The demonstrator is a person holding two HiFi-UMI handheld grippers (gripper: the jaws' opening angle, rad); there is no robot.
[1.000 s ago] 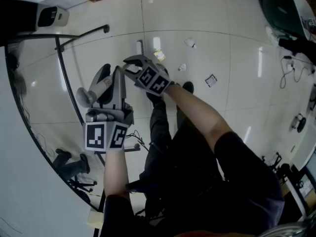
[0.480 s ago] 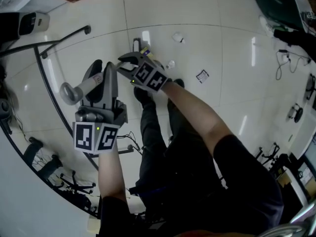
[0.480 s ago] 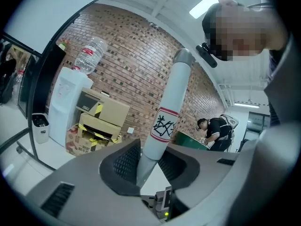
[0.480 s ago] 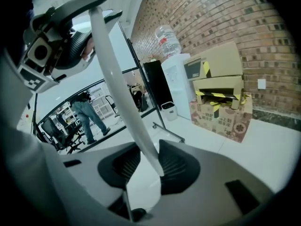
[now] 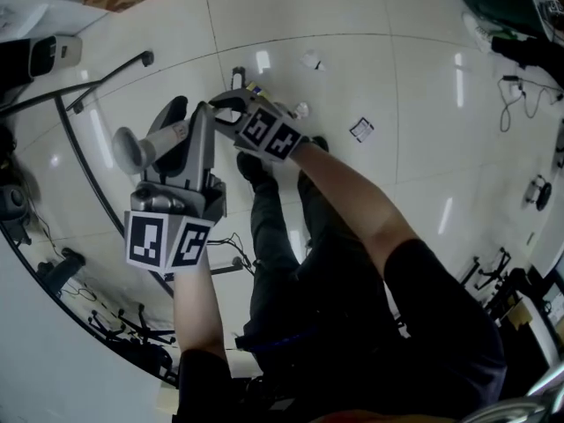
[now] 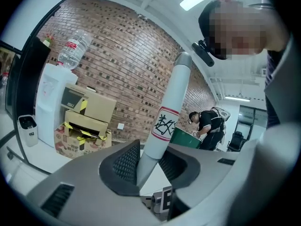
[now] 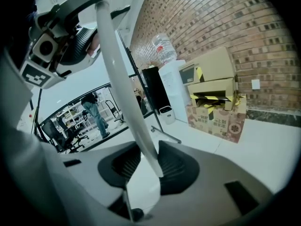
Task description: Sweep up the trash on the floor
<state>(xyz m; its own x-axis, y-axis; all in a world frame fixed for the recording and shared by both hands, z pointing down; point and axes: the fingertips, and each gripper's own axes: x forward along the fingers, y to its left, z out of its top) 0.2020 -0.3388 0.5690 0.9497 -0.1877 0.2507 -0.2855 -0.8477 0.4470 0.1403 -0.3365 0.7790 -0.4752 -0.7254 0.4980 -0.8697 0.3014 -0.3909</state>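
Both grippers hold one broom handle (image 5: 150,141), a grey-white pole with a red-edged label (image 6: 165,124). In the head view my left gripper (image 5: 199,129) is at the left, pads against the pole; its jaws have just been opening a little with the handle still between them. My right gripper (image 5: 222,109) is shut on the same pole (image 7: 127,98) lower down. The pole crosses the left gripper (image 6: 148,163) and the right gripper (image 7: 149,166). Trash lies on the white tiles: crumpled paper (image 5: 311,60), a second wad (image 5: 302,109), a square card (image 5: 361,129).
A black rail (image 5: 88,170) curves along the left. Cables (image 5: 520,95) lie at the right. The person's shoes (image 5: 251,167) stand under the grippers. A water dispenser (image 6: 49,102), cardboard boxes (image 6: 87,121), a green bin (image 6: 182,138) and another person (image 6: 207,125) stand by the brick wall.
Both grippers have shifted left and lower with the handle, whose free end now leans further left. The trash sits higher in the head view.
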